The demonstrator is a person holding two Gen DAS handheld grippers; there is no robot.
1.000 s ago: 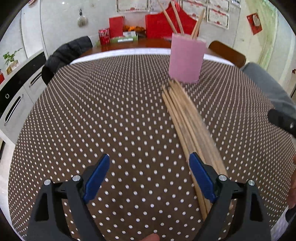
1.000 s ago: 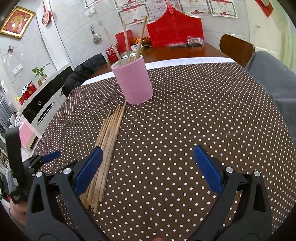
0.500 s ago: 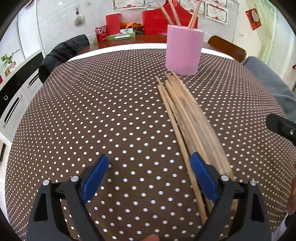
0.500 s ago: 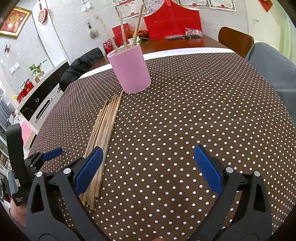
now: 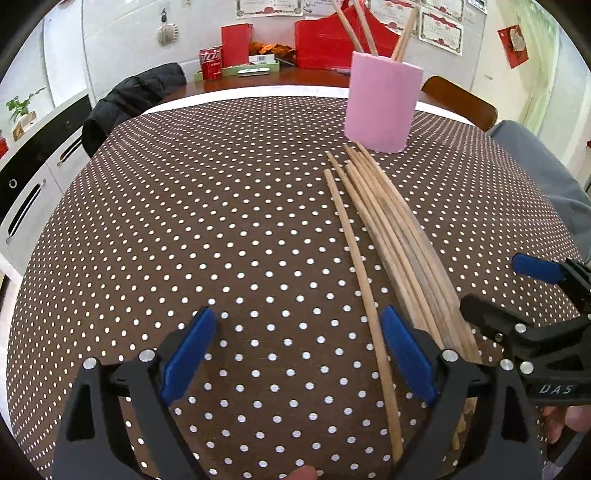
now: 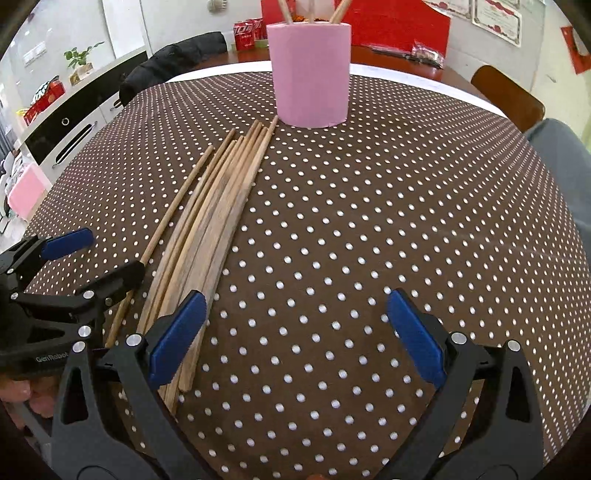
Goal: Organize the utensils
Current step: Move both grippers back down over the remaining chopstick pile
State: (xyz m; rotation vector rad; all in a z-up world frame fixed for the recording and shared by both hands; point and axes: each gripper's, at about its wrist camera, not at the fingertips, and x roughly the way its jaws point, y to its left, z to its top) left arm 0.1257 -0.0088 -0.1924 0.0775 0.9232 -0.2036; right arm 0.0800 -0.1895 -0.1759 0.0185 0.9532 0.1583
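Several wooden chopsticks (image 5: 399, 236) (image 6: 218, 221) lie in a bundle on the brown dotted tablecloth (image 5: 221, 221), pointing at a pink cup (image 5: 382, 107) (image 6: 310, 74) that holds three upright sticks. One chopstick (image 5: 354, 251) (image 6: 173, 210) lies apart on the bundle's left. My left gripper (image 5: 297, 354) (image 6: 99, 258) is open low over the cloth, and that lone chopstick runs just inside its right pad. My right gripper (image 6: 295, 336) (image 5: 506, 288) is open too, its left pad over the bundle's near ends. Neither holds anything.
A chair with a black jacket (image 5: 133, 99) stands beyond the table's far left edge, and a wooden chair (image 5: 458, 99) at the far right. Red cans (image 6: 247, 33) and red boxes sit on a desk behind. Grey clothing (image 5: 546, 184) borders the right edge.
Both grippers have moved in towards the chopsticks' near ends and closer together. The right one has swung left, nearer the cup. Each now shows large in the other's view. Chopsticks have not moved.
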